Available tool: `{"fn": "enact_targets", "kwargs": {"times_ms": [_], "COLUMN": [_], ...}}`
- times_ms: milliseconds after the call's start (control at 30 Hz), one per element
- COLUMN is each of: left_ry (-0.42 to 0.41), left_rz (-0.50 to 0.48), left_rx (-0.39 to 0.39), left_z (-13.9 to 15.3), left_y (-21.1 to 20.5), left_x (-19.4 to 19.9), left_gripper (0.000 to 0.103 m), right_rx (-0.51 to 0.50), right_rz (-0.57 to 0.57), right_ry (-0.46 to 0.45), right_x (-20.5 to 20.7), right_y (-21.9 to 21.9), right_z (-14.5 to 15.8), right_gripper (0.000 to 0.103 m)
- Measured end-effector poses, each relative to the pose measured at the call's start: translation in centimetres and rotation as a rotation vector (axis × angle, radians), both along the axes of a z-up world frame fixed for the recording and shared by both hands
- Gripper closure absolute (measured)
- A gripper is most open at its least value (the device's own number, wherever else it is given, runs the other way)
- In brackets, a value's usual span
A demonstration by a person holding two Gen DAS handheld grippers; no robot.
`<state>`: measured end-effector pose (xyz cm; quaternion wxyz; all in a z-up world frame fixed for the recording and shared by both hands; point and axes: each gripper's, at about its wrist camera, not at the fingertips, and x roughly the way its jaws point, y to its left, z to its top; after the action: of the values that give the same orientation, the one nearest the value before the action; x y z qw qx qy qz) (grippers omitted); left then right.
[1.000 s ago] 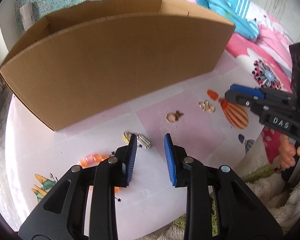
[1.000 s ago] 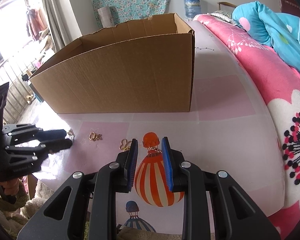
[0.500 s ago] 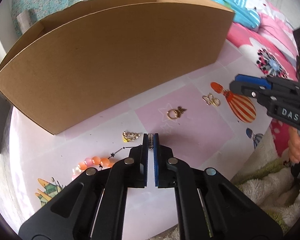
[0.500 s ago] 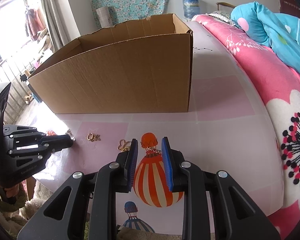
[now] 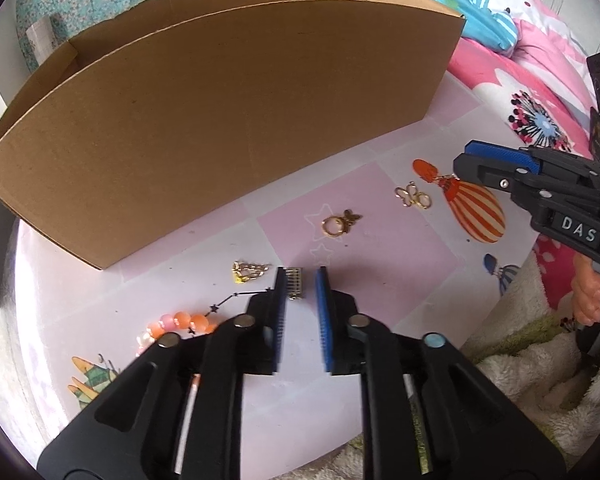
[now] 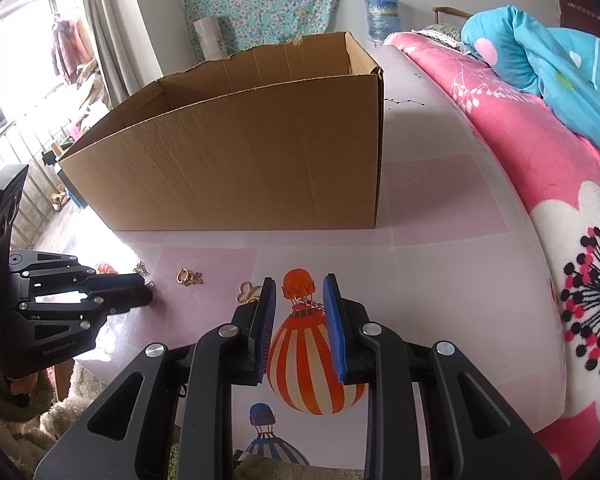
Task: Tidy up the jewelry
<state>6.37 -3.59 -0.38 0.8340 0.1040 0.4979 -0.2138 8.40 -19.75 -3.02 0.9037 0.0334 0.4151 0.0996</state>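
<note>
Left gripper (image 5: 302, 288) jaws opening, a small silver comb-like clasp (image 5: 295, 283) between them against the left pad – not pinched; gold chain piece (image 5: 249, 272), orange bead bracelet (image 5: 180, 322) and gold ring charm (image 5: 337, 224) lie nearby before the cardboard box (image 5: 228, 120). Right gripper (image 6: 300, 294) – jaws partly open, empty, hovering over a fine gold chain (image 6: 308, 303) on the table (image 6: 440, 216); gold butterfly earring (image 6: 247, 292) just left.

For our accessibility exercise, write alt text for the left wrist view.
The left gripper, its jaws opening, points down at a small silver clasp lying between them on a pale pink table. Gold earrings and orange beads lie nearby, before a cardboard box.
</note>
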Motion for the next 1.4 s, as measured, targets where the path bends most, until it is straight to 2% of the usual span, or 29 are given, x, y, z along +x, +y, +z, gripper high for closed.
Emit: {"fn": "enact_targets", "kwargs": {"times_ms": [267, 333, 433, 800, 967, 1300, 1400], "left_ry": [-0.046, -0.052, -0.054, -0.064, -0.068, -0.09, -0.096], "left_rz": [-0.012, -0.011, -0.005, 0.006, 0.006, 0.004, 0.005], "left_rx": [0.043, 0.046, 0.044, 0.02, 0.01, -0.014, -0.025], "left_z": [-0.2, -0.3, -0.3, -0.3, -0.2, 0.4, 0.7], "left_y": [-0.6, -0.7, -0.6, 0.0, 0.4, 1.0, 1.2], "left_x": [-0.4, -0.4, -0.4, -0.5, -0.6, -0.8, -1.0], "left_gripper": [0.087, 0.094, 0.097, 0.099, 0.099, 0.099, 0.099], "right_rx": [0.004, 0.008, 0.011, -0.088, -0.139, -0.173, -0.166], "right_rz": [0.009, 0.014, 0.022, -0.008, 0.003, 0.054, 0.076], "right_ry": [-0.012, -0.018, -0.018, 0.027, 0.052, 0.084, 0.097], "right_x": [-0.3, -0.4, -0.5, 0.2, 0.7, 1.4, 1.6], "right_y": [0.1, 0.1, 0.0, -0.5, -0.4, 0.0, 0.0], "right_z": [0.2, 0.4, 0.5, -0.3, -1.0, -1.5, -1.4], "right_gripper": [0.078, 0.078, 0.078, 0.077, 0.07, 0.071, 0.077]}}
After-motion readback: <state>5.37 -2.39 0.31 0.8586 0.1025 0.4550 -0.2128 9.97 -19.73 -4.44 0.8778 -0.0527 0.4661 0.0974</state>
